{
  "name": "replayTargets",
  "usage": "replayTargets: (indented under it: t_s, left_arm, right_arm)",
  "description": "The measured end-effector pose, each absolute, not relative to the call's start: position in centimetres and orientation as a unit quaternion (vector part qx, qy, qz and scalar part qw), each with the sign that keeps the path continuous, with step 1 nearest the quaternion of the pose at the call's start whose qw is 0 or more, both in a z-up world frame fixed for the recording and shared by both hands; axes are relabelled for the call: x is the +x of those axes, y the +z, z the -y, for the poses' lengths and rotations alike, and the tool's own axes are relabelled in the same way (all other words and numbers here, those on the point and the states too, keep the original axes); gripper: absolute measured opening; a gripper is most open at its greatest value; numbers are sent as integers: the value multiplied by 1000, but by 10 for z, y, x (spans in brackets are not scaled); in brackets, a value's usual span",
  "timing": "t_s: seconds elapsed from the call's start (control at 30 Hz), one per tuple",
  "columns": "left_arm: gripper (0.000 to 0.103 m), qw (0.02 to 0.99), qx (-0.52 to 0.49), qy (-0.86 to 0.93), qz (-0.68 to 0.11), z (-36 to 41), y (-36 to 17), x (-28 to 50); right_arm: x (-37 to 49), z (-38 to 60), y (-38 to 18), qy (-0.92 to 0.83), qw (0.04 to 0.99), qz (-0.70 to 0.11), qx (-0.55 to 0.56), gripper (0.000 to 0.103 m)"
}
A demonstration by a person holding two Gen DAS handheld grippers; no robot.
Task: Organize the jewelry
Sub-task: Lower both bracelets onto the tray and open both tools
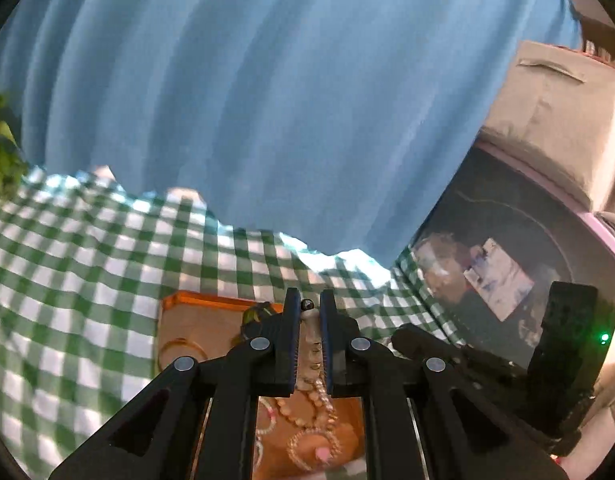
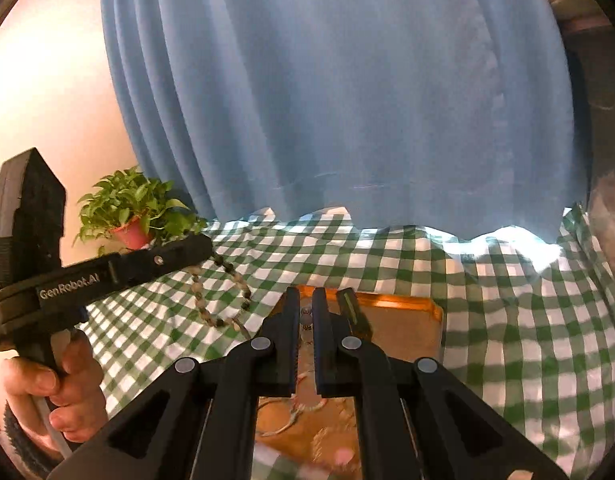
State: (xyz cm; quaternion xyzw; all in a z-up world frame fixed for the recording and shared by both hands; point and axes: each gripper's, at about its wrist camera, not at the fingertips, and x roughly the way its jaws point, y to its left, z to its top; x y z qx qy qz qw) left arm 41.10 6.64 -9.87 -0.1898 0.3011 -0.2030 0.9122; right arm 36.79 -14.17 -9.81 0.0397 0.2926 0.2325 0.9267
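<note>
Left gripper [image 1: 308,312] raised, jaws pinched close. Right gripper [image 2: 305,304] level beside it, jaws near-closed with a narrow gap. Bare left hand [image 2: 63,392] wraps the handle.

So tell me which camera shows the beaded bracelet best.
The right wrist view: the beaded bracelet hangs from the left hand-held gripper as a full loop. The left wrist view shows only a few beads between its fingers.

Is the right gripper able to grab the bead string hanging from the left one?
Probably yes: the bead string hangs beside the right gripper, nothing between them, but its jaws look nearly closed and must open.
</note>
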Motion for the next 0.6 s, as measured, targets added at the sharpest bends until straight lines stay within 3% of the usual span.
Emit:
replayTargets:
  t_s: [0.23,0.47,0.6]
  left_arm:
    - [10,880,-204,-193,-384,-56,-192,480]
    - [10,842,-260,-258,-395,-53,-212,494]
    - [10,871,-135,-134,-453,-41,-242,502]
  right_arm:
    - [424,156,-157,209,917,-338,35,5]
    - [468,168,-196,240,891,-375,86,5]
    - [484,164,-225,176,894,-411,34,5]
